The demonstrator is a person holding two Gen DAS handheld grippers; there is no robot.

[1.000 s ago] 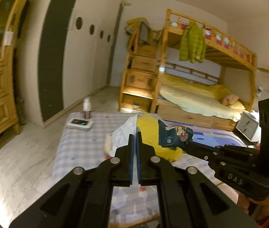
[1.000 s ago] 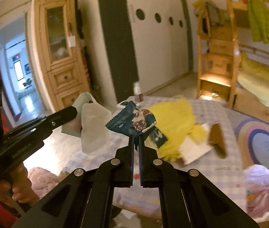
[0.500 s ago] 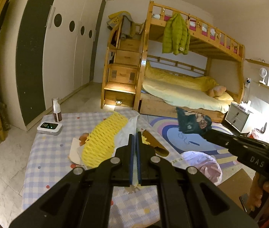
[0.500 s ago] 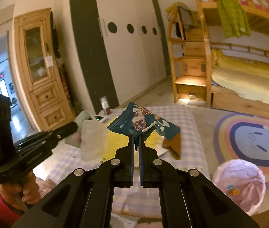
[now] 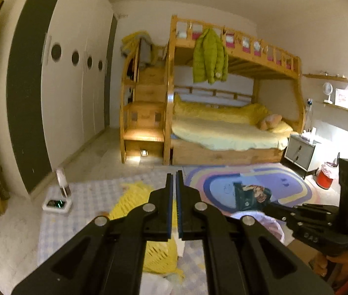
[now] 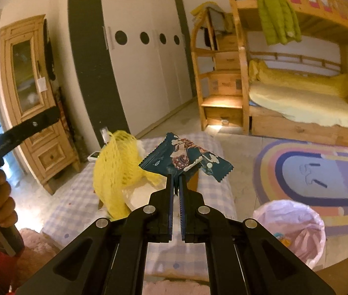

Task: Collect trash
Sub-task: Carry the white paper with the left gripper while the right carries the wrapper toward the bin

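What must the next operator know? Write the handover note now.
Left gripper: shut, nothing visibly held.
Right gripper: shut on a dark blue snack wrapper, held in the air above the checked cloth.
Bin with pink liner: on the floor beside the cloth, to the right gripper's lower right, with a few scraps already inside.
Done: wrapper picked up.
Left: drop the wrapper in the bin, then probably collect the yellow foam net and the white sheet under it from the cloth.
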